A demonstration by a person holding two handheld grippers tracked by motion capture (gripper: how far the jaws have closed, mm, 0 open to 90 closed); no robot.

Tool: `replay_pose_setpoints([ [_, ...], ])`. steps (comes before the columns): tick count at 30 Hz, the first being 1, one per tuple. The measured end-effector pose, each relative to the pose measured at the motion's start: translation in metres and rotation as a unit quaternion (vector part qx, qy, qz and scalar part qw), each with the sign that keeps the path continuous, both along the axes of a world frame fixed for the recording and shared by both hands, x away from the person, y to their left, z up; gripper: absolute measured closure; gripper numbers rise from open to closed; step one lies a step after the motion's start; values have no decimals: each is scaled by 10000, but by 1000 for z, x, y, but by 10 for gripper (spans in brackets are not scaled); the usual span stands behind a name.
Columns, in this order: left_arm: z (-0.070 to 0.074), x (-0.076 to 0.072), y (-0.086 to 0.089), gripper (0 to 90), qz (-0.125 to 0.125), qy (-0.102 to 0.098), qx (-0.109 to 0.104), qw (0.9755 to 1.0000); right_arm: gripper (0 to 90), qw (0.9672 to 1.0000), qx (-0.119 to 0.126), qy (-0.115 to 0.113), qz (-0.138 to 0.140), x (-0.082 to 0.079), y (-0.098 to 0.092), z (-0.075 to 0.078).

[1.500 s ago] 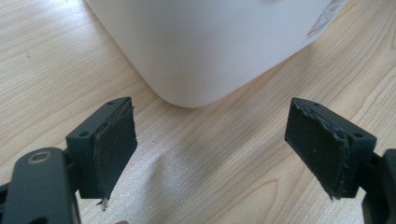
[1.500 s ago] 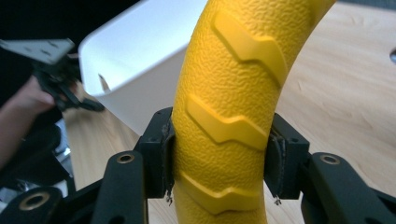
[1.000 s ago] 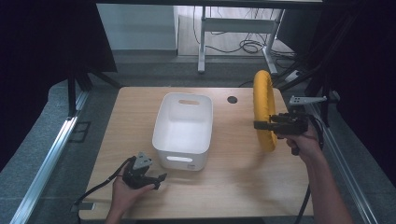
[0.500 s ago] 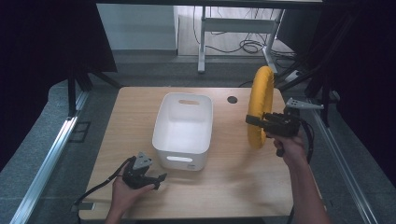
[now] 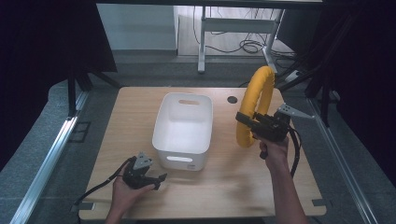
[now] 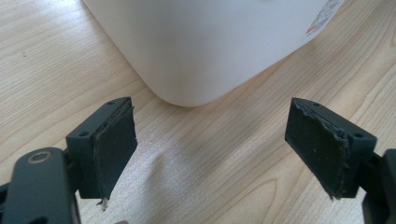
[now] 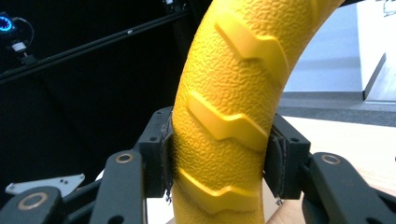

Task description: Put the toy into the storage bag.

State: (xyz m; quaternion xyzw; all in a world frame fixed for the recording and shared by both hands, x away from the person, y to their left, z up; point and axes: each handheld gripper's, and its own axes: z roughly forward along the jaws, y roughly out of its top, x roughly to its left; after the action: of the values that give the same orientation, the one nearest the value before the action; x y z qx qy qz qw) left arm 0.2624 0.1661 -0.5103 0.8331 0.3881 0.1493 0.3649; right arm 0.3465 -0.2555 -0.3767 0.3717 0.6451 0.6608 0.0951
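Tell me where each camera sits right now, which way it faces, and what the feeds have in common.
High view: above the near table edge, looking forward and down; both forearms, left tongs, right tongs, white bin.
Left gripper view: rides the left tongs, low over the table, facing the white bin's corner; jaws wide apart.
Right gripper view: rides the right tongs, clamped on the yellow ring.
Shared: the bin in high and left views; the yellow ring in high and right views.
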Motion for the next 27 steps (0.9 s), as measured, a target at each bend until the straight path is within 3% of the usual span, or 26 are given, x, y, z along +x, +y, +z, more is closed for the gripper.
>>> replay_pose_setpoints([
  [4,-1,0,0,166,-7,14,16,10000,510,9996,16,-144,-225,-4,8,0],
  [10,0,0,0,166,1,7,-12,10000,509,9984,143,-147,-527,-5,13,-1],
  [18,-1,1,-1,166,-27,30,29,10000,508,9941,274,-405,-965,-8,22,2],
  [27,-1,1,-1,165,-23,37,18,10000,507,9925,444,-525,-1008,-10,32,8],
])
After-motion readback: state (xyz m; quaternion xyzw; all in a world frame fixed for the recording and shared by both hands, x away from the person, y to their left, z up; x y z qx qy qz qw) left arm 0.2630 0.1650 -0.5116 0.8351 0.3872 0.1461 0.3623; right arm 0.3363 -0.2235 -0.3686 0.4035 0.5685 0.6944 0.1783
